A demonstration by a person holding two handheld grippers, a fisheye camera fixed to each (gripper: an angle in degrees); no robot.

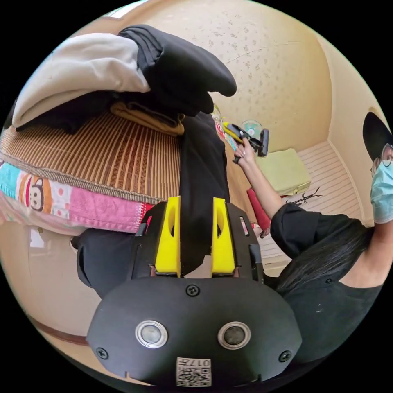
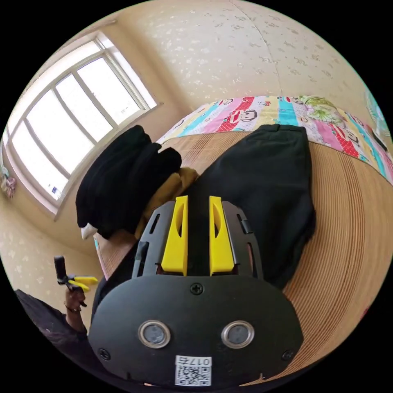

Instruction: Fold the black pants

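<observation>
Here, in the left gripper view, the left gripper [image 1: 195, 200] has its two yellow fingers [image 1: 168, 237] standing apart, with a strip of the black pants [image 1: 202, 176] running between them; whether the fingers press on the cloth cannot be told. Beyond the fingertips the pants climb over the edge of a woven mat [image 1: 102, 155] that covers the bed, and just below the fingers more black cloth hangs down over the bed's side. Past the fingertips and to one side sits a pile of folded clothes [image 1: 135, 73], black, pale grey and mustard. Under the mat's edge shows a patchwork sheet [image 1: 82, 200] in pink and turquoise. To the other side of the fingers, a person in a black top [image 1: 327, 278] reaches an arm out, and the hand [image 1: 242, 152] holds the right gripper [image 1: 227, 130] near the far end of the pants. In the right gripper view, that gripper's yellow fingers are parted by a narrow gap, with black cloth seen between them; whether they grip it cannot be told. The pants spread flat on the mat beyond the fingertips, the pile of clothes lies beside them, and a window [image 2: 69, 118] lights the wall behind.
</observation>
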